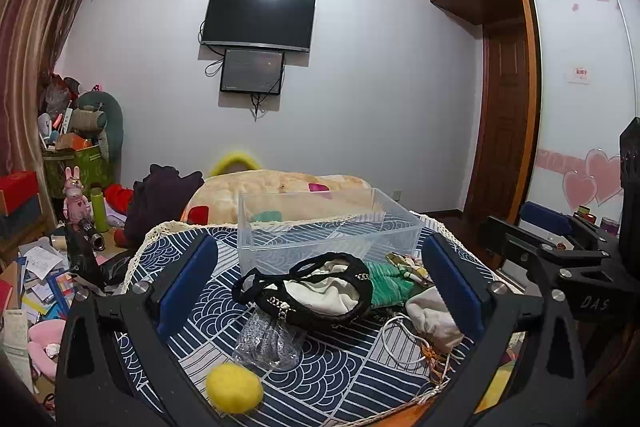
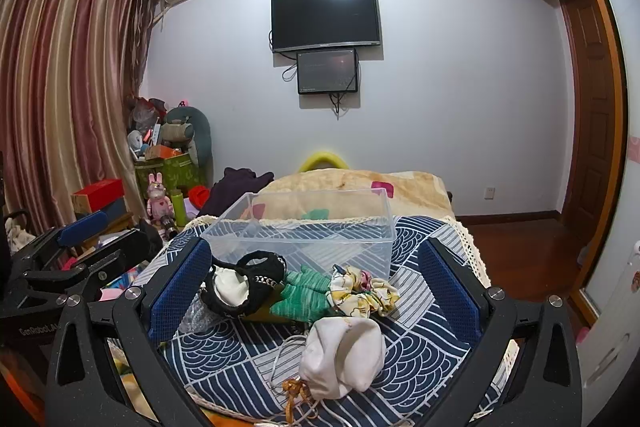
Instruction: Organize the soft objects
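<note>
Soft things lie on a blue patterned cloth. A black crocheted bag with white lining lies in the middle, also in the right wrist view. Beside it are a green knit piece, a floral scrunchie, a white drawstring pouch, a grey mesh item in plastic and a yellow felt ball. A clear plastic box stands empty behind them. My left gripper is open above the black bag. My right gripper is open above the pouch and green piece.
A bed with a beige blanket lies behind the box. Clutter, boxes and toys fill the floor at left. A wardrobe and a door stand at right. A television hangs on the far wall.
</note>
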Action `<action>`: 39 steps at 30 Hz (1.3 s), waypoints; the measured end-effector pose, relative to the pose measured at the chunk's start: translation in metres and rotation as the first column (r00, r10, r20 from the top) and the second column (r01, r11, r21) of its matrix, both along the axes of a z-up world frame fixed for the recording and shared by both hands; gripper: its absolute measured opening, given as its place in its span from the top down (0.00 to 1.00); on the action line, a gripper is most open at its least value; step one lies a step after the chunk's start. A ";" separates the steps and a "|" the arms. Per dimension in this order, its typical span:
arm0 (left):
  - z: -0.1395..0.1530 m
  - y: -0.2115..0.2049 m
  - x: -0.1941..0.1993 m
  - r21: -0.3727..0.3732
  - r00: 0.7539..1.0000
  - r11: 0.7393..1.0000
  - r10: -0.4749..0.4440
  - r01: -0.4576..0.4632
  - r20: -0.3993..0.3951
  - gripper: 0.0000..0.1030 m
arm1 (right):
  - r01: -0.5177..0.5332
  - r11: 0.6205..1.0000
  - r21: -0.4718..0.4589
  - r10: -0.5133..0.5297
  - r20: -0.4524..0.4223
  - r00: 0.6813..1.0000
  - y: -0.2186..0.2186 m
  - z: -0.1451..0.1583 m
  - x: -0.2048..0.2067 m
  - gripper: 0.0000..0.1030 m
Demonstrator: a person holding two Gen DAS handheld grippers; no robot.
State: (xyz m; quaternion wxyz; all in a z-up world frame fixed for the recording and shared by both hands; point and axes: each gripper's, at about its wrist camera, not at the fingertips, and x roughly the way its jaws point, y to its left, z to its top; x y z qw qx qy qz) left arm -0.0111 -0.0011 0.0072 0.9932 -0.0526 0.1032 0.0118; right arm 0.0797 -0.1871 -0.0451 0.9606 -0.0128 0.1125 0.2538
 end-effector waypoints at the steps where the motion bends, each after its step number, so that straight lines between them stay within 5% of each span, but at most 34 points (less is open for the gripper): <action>1: 0.000 0.000 0.000 0.000 1.000 1.000 0.000 0.000 0.001 0.00 | 0.000 1.000 0.000 0.000 0.000 1.000 0.000 0.000 0.000 0.00; 33: 0.003 -0.001 -0.001 0.000 1.000 1.000 -0.009 0.009 0.003 0.01 | -0.004 1.000 0.009 0.004 0.010 1.000 0.001 0.003 -0.005 0.00; 39: -0.005 0.011 0.002 -0.016 0.999 1.000 0.002 -0.002 -0.050 0.23 | 0.007 1.000 -0.004 -0.007 -0.009 1.000 -0.001 -0.002 -0.003 0.15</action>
